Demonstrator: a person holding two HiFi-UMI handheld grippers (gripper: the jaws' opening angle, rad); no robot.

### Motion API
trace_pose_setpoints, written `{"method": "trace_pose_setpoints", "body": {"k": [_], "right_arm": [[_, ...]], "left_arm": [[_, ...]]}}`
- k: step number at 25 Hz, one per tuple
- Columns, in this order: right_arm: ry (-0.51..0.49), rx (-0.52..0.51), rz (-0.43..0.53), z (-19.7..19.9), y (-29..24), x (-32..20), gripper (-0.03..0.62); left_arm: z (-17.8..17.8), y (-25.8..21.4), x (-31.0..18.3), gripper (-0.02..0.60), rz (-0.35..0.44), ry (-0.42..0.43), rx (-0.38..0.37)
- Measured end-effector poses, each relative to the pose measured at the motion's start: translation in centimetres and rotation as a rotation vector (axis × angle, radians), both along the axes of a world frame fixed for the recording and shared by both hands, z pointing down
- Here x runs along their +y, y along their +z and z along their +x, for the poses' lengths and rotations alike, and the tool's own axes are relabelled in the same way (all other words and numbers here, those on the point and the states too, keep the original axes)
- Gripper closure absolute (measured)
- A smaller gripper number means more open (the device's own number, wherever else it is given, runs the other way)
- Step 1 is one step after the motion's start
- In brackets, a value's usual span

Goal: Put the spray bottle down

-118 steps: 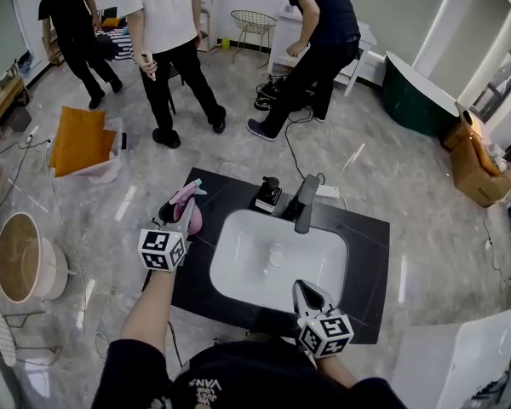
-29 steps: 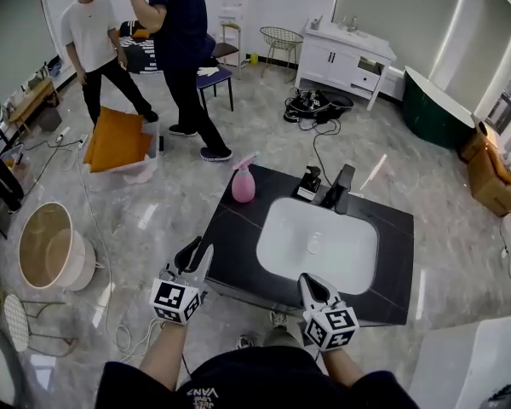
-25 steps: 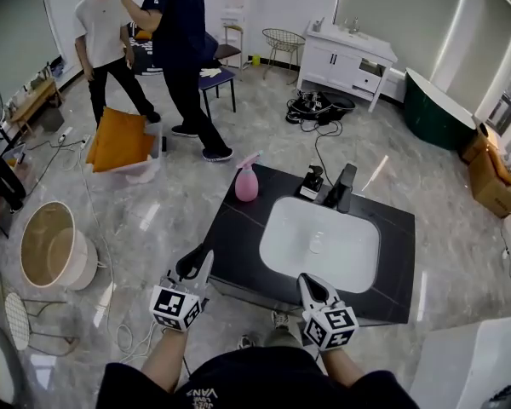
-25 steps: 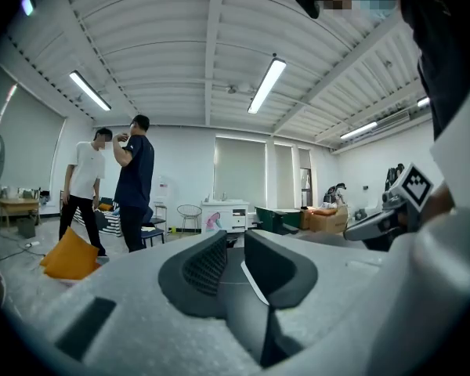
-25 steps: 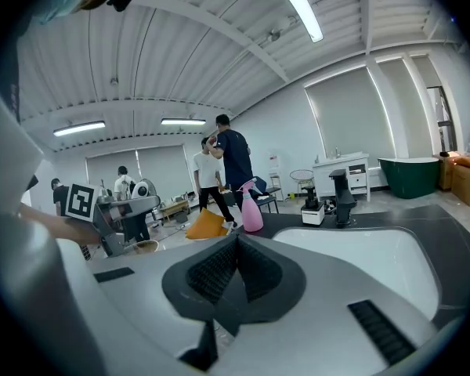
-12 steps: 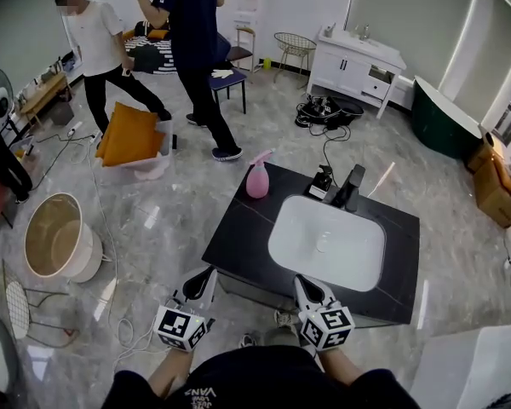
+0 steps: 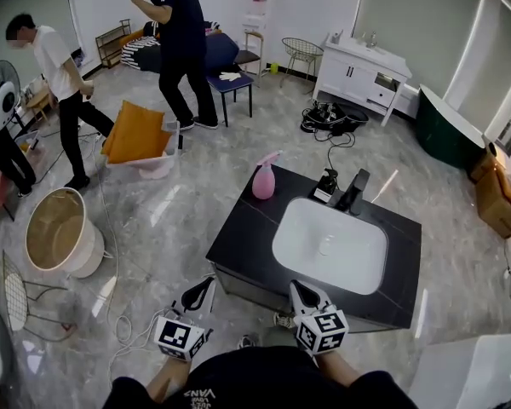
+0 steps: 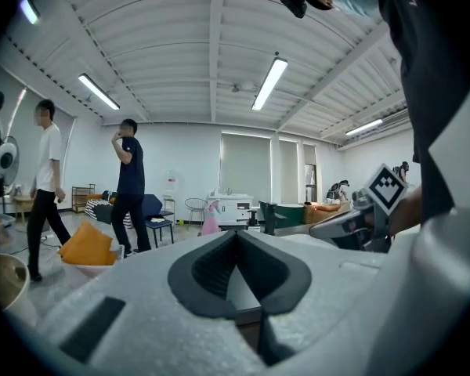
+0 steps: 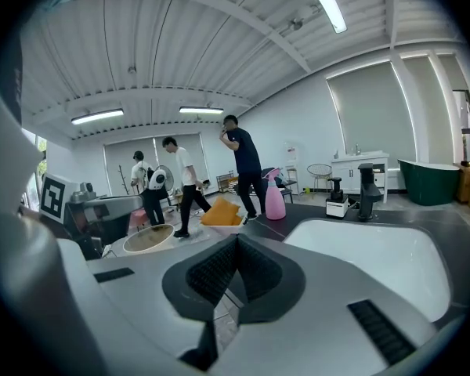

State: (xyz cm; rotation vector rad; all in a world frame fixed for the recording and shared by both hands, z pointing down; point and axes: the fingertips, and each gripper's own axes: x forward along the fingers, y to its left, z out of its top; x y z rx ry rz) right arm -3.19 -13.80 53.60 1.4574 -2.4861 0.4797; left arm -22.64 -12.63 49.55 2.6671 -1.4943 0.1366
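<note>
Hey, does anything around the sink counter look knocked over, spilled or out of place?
Nothing on the counter: the pink spray bottle stands upright near its far left corner, no spill visible. On the floor, an orange cushion leans askew in a white bin.

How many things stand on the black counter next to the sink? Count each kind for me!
Spray bottle: 1
Faucet: 1
Dispenser: 1
Total: 3
</note>
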Motion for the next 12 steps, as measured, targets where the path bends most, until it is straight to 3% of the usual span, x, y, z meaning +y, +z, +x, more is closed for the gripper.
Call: {"method": "trace_pose_setpoints", "body": {"k": [12], "right_arm": [[-0.029, 0.004, 0.018, -0.16, -0.41, -0.63, 0.597]], "left_arm": [[-0.35, -0.33, 0.0, 0.571, 0.02, -0.046, -0.007]]}}
